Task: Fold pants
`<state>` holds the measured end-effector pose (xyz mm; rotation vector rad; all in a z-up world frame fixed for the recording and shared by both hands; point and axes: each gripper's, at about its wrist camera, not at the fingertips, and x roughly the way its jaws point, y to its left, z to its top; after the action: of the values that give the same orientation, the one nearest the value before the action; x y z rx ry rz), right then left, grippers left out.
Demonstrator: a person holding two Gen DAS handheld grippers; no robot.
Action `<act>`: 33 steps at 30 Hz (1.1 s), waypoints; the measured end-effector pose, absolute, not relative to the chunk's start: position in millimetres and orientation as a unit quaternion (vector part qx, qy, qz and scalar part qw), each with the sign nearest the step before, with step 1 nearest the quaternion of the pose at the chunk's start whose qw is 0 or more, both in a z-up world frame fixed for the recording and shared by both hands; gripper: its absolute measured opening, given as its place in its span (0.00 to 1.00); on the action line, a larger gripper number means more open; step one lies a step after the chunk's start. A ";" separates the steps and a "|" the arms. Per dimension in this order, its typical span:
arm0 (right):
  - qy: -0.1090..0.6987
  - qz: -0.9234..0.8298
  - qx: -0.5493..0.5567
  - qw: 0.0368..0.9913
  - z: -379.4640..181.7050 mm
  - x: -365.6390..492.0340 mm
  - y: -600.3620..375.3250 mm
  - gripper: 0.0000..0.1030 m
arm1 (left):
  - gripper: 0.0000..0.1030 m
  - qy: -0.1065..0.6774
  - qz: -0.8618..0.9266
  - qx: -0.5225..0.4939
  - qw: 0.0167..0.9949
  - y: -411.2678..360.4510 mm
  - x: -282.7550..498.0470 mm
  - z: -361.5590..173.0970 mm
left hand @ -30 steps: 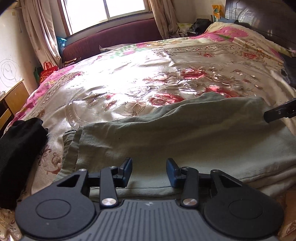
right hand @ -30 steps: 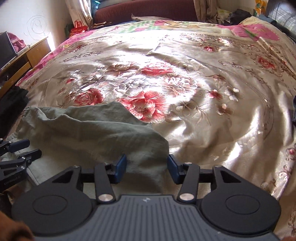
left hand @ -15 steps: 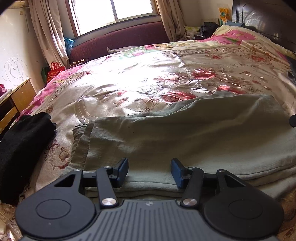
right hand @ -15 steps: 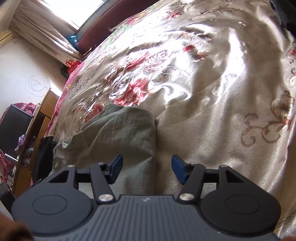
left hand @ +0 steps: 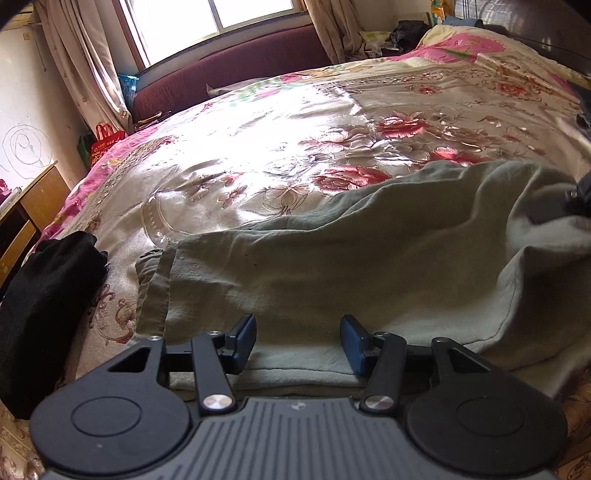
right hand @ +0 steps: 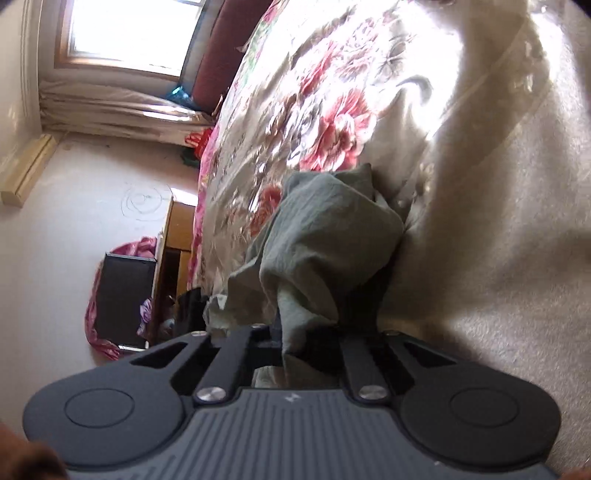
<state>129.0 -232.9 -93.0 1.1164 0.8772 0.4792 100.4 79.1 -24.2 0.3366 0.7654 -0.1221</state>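
At far left a black bundled cloth [left hand: 48, 314] lies on the floral satin bedspread [left hand: 295, 147]. The grey-green cotton pants [left hand: 332, 266] fill the centre, the left hand-held gripper [left hand: 298, 341] half open over them. The right hand-held gripper [right hand: 295, 332] has just closed, pinching their bunched end.

I saw a floral satin bedspread [left hand: 280, 147] lit by a bright window [left hand: 210, 18], beige curtains [left hand: 88, 70], a maroon headboard-like bench [left hand: 229, 74], a black garment [left hand: 48, 295] at the bed's left edge, a wooden cabinet [left hand: 33, 199], a red bag [left hand: 105, 138].
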 end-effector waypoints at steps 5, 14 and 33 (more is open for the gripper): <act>0.339 0.179 0.526 0.759 -76.5 109.8 -295.0 0.04 | 0.62 0.380 -0.108 0.159 0.905 45.6 94.9 -19.2; 0.320 0.105 0.519 0.786 -64.9 68.1 -361.8 0.04 | 0.62 0.371 -0.183 0.173 0.894 -22.9 84.4 -19.0; 0.381 0.226 0.319 0.838 18.9 156.4 -147.1 0.05 | 0.63 0.345 -0.130 0.114 0.922 68.2 63.5 -3.3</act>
<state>156.4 -147.1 18.9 0.6739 0.8053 0.4790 63.5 68.2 -3.3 0.2340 0.7089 -0.2664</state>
